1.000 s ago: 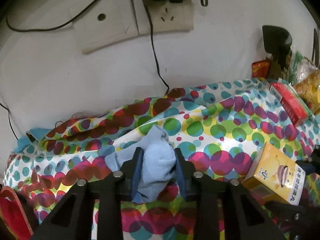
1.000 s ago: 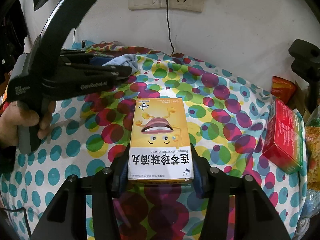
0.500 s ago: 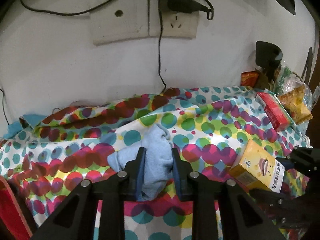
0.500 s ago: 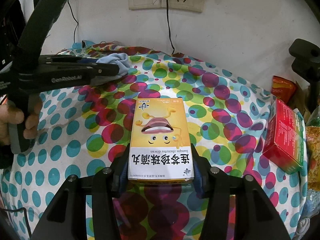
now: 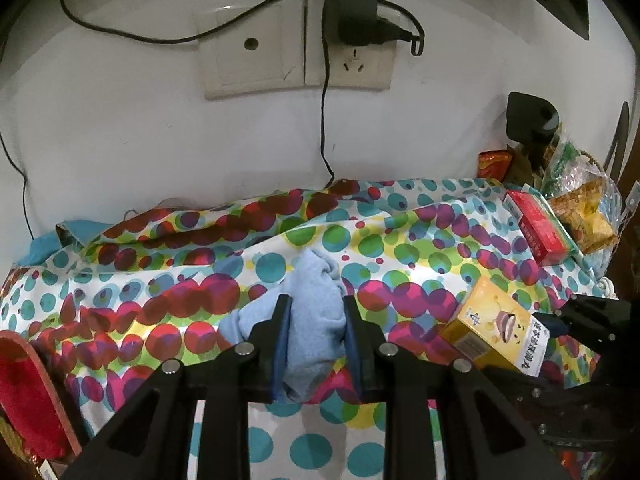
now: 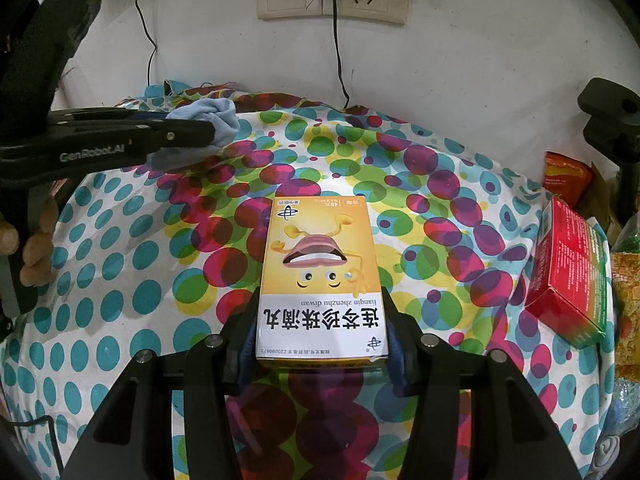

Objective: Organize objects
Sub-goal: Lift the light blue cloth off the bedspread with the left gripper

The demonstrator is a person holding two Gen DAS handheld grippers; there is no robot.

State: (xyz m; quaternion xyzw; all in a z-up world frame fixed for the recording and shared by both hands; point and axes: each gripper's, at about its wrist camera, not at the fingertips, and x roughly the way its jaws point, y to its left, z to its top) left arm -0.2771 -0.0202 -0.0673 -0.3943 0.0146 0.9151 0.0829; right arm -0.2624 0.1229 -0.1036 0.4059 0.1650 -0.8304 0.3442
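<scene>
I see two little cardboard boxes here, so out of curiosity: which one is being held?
The yellow box with the cartoon face, clamped in the right gripper. The red box lies untouched off to its right.

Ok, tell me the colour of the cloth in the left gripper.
Light blue cloth, clearest in the left wrist view.

The left gripper (image 5: 314, 322) is clamped on a bunched light-blue cloth (image 5: 316, 312) over the polka-dot tablecloth (image 5: 400, 248). A yellow medicine box (image 5: 496, 328) lies at 4 o'clock, a red box (image 5: 536, 226) at 2 o'clock.
</scene>
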